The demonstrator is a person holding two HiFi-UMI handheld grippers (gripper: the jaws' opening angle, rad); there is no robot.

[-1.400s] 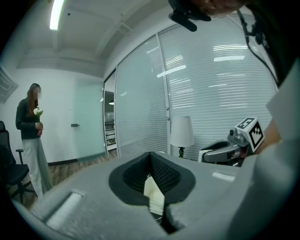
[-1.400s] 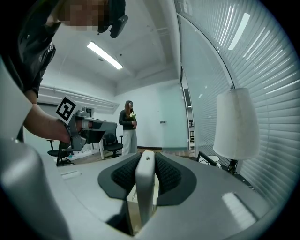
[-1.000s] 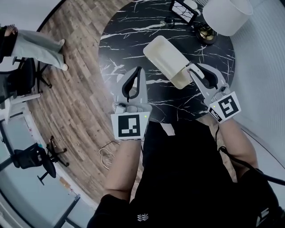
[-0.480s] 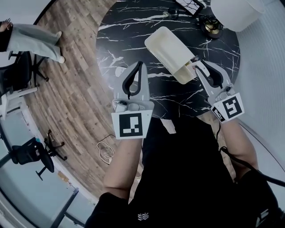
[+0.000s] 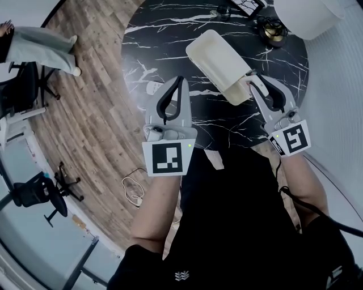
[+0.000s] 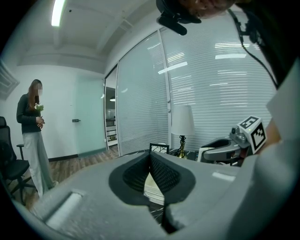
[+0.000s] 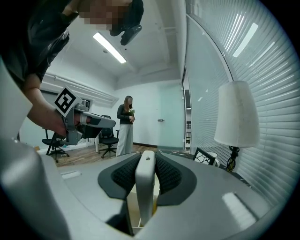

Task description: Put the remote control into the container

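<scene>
Holding a white slab that looks like the remote (image 7: 145,187), the right gripper (image 5: 252,80) has its jaws part-way open, and both ribbed pads (image 7: 123,176) press on the remote's flat sides. The remote stands on edge between the fingers and runs from their tips back into the gap. Directly below and just ahead of those fingertips lies the near end of the cream container (image 5: 215,56), a shallow oblong tub on the black marble table (image 5: 164,34). The right gripper view shows its pale inside under the remote. The left gripper (image 5: 180,81) hangs off to the left with its fingers shut tight on nothing, and the tub sits ahead of their tips and to their right, not touched. The remote is not yet in the tub, as far as can be judged. Several things could go wrong from here. The grip is narrow and on smooth faces, so the remote could swivel or slide out early. Letting go this close to the near wall could land the remote on the rim and tip it onto the table. The tub looks light and nothing steadies it, so a nudge from the right fingers could push it or tilt it. A lamp (image 5: 309,17) stands well beyond the fingertips, out of the way.
</scene>
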